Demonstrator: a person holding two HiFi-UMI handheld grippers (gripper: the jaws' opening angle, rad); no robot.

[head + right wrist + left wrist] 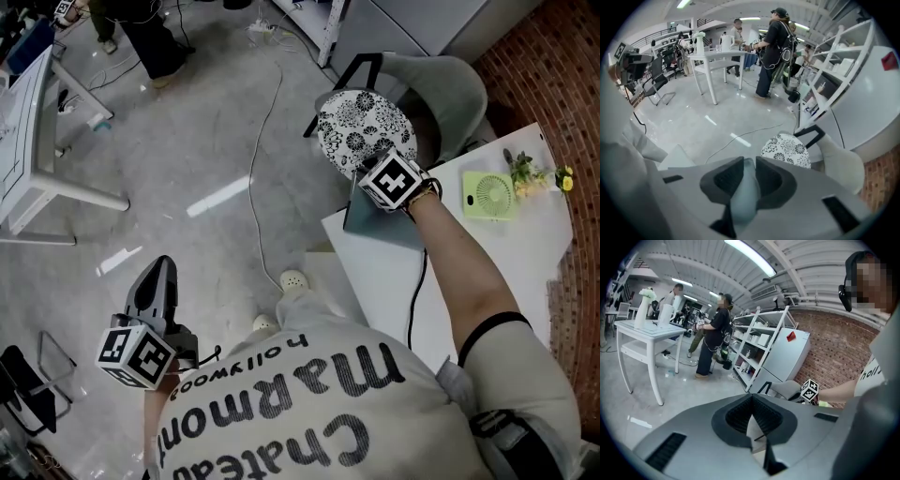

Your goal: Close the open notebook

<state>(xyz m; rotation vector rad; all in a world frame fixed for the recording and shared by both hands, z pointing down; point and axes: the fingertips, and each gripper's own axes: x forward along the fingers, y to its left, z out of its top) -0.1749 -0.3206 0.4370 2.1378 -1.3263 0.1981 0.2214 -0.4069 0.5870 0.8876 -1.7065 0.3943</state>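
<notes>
Grey notebook point(380, 230) (on table point(375, 277)); right gripper point(749, 174) clamps it.

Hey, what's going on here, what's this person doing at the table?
A person with a gripper in each hand is working on a teal notebook at the corner of a white table. The right gripper reaches down to it, and the cover sits between its jaws, which look pressed on it. The left gripper hangs shut and empty over the floor, off to the side.
</notes>
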